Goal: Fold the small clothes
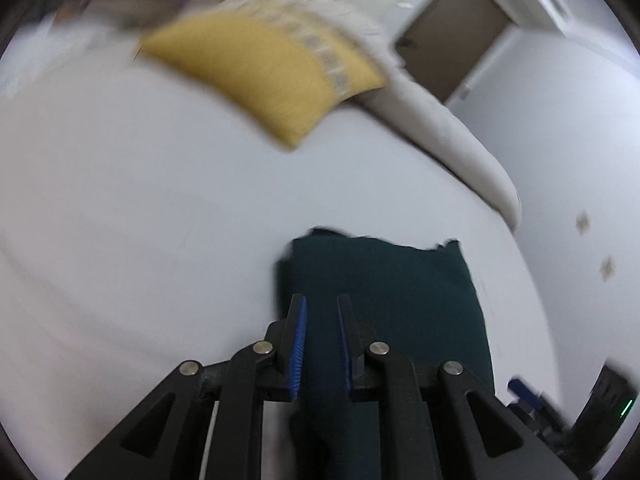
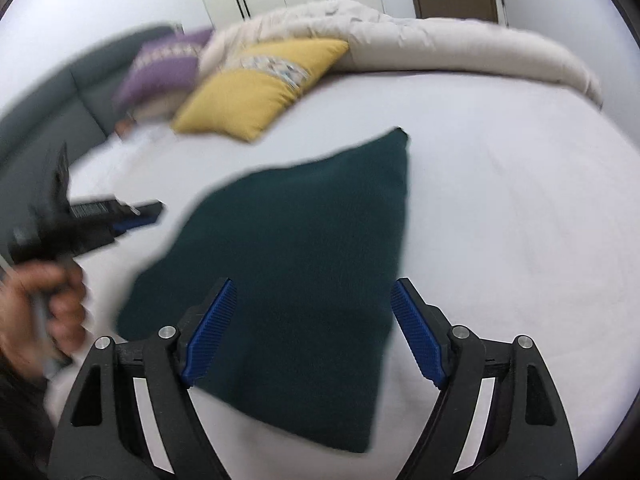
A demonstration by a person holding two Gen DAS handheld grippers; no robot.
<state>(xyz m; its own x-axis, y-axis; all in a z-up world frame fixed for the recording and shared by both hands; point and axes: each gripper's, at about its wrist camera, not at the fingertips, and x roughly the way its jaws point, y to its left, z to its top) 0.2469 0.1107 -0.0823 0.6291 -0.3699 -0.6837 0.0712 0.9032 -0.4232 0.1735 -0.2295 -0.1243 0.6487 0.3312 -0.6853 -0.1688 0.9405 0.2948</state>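
Note:
A dark green garment (image 2: 296, 272) lies folded flat on the white bed sheet (image 2: 500, 220). My right gripper (image 2: 312, 292) is open, its blue pads on either side of the garment's near part, just above it. In the left wrist view the garment (image 1: 400, 300) lies ahead and runs between the fingers of my left gripper (image 1: 322, 304); the jaws are nearly together on its near edge. The left gripper also shows in the right wrist view (image 2: 132, 216), held by a hand at the garment's left edge. Both views are blurred by motion.
A yellow cushion (image 2: 256, 96) and a purple cushion (image 2: 164, 68) lie at the bed's far side. A beige duvet (image 2: 440, 40) is bunched along the far edge. A grey headboard (image 2: 52, 108) stands at left. A brown door (image 1: 452, 36) is behind.

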